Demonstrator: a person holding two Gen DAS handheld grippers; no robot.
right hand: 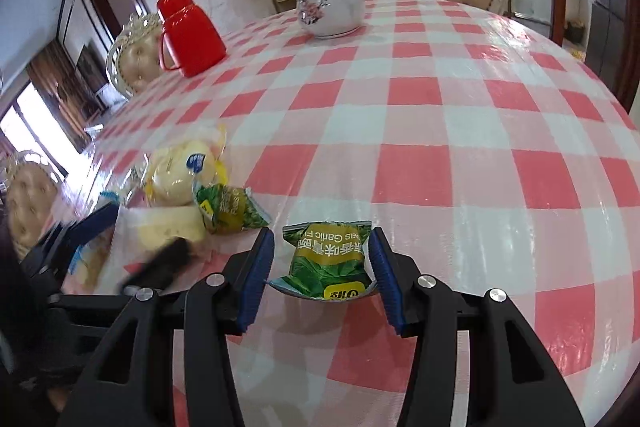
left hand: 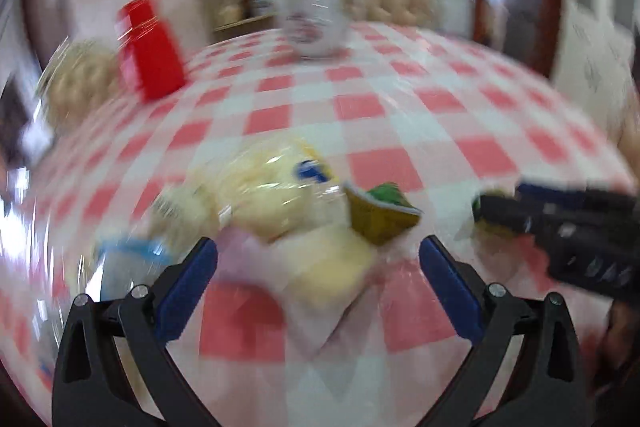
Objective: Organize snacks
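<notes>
On the checkered worktop [right hand: 460, 155], near to far:
Right tool [right hand: 322, 265]: clamped on a green snack packet [right hand: 326, 259], low over the cloth.
Left tool [left hand: 318, 269]: spread wide, nothing gripped, over pale bread packs [left hand: 280, 195].
Second green packet [right hand: 228, 209]: touching the bread packs.
Further back: red jug [right hand: 192, 35], white teapot [right hand: 328, 1].

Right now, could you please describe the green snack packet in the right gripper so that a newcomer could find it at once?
On the checked table, look at the near edge, well in front of the white teapot. The green packet sits between the right gripper's blue pads. Unlike the other green packet, which leans on the pale bread bags, this one lies alone.
</notes>
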